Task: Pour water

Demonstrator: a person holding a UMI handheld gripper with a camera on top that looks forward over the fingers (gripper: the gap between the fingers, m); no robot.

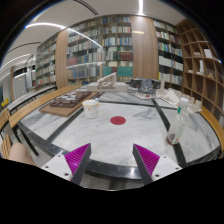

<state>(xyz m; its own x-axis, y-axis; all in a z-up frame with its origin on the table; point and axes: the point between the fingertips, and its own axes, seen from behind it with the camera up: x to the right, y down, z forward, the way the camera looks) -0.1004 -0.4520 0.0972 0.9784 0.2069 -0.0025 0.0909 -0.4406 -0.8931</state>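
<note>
The gripper (110,160) is nearest, its two pink pads spread wide apart with nothing between them, hovering above the near edge of the pale marble table (70,130).

The thing most likely meant for pouring is a clear bottle (179,124), standing on the table ahead of the fingers and off to the right, close to the table's right-hand edge. It stands upright, so its long axis runs vertically with the neck pointing up; it appears to lean a little, though that may only be the wide lens. Whether a cap is on it I cannot tell.

Further out, ahead and slightly left of the fingers, a white cup (91,108) sits on the table, well apart from the bottle. Between the two, straight ahead of the gripper, a red dot (118,120) marks the tabletop. A brown tray (68,99) lies beyond the cup, and bookshelves (110,45) fill the back of the room.

The risks, as I judge them: the bottle is tall, narrow and near the edge, so an off-centre approach could knock it over or off the table. A clear, smooth bottle may also slip in a loose grip, and tipping it away from the cup would spill water.
</note>
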